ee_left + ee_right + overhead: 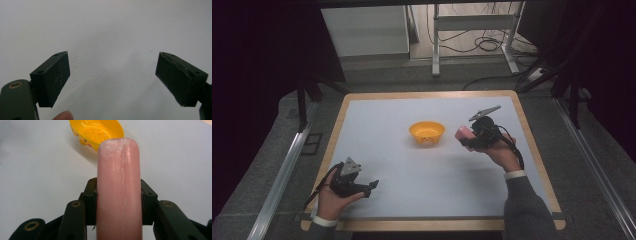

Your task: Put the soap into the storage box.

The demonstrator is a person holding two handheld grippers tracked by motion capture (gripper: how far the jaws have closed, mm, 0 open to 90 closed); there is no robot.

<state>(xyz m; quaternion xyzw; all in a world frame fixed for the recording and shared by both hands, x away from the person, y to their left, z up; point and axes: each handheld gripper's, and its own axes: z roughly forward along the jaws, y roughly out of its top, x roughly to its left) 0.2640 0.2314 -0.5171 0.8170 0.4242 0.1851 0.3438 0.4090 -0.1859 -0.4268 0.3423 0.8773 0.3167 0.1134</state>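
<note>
High view: a wood-edged table (335, 131) with a pale grey-white top carries a single yellow bowl (427, 132), standing slightly above the centre of the surface. The right gripper (463, 137), held in the person's right hand (501, 152), lies at about 3 o'clock from the bowl, near it but apart from it, with a pink sausage-shaped object (461, 133) clamped between its jaws and its rounded free end directed toward the bowl. A grey three-cornered plate (484, 113) rises from the top of this gripper, and a dark sleeve with a white cuff (515, 174) enters from the bottom edge. The left gripper (373, 186), held in the left hand (332, 200), lies at about 7 o'clock from the bowl and well apart from it, near the front left corner of the table, with its jaws directed toward 3 o'clock. Left gripper view: the two black jaws stand wide apart with bare pale table top between them; the left pad (53, 78) and the right pad (178, 77) both show scuffed faces, and a fingertip (63, 115) enters at the bottom edge. Right gripper view: the jaws are closed against both sides of the pink object (119, 187), which runs up the middle of the view, its surface glossy with whitish streaks; beyond its rounded tip, at about 11 o'clock, is the yellow bowl (96, 133), whose inside shows small raised dots.
</note>
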